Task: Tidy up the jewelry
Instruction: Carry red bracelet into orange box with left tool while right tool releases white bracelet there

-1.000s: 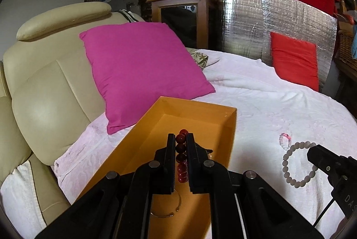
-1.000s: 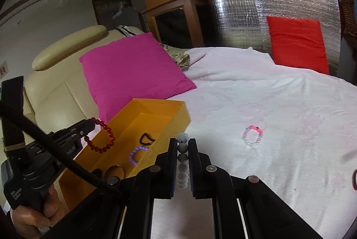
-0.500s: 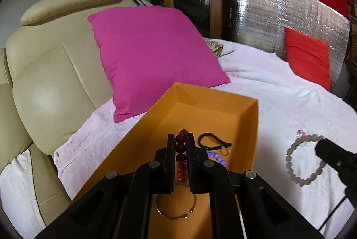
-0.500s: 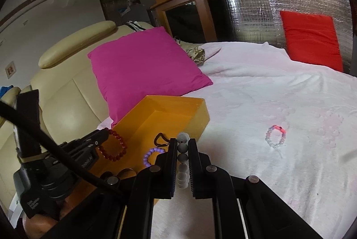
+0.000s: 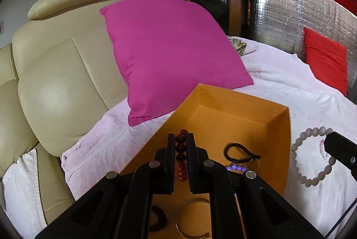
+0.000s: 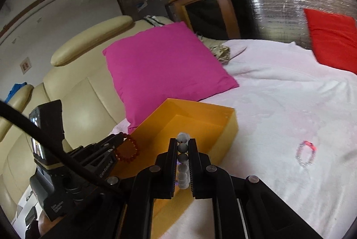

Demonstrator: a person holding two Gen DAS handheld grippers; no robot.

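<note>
**Two bracelets about to join the rest in the box**

So the orange box [image 5: 279, 141] already has a black cord loop [image 5: 239, 153], a purple bead string [image 5: 236, 168] and a thin metal bangle [image 5: 191, 227] lying in it. The left gripper [image 5: 181, 149] is pinched tight on the red bead bracelet [image 5: 180, 156], hanging over the box. The right gripper [image 6: 183, 156] is clamped on the grey bead bracelet [image 6: 183, 163], at the box's near edge. One clear-and-pink bracelet [image 6: 305, 153] is still out on the white bedspread [image 6: 290, 105], so I'd say roughly halfway plus. Compared to a second ago, both grippers have drifted in over the box and it fills more of each view
</note>
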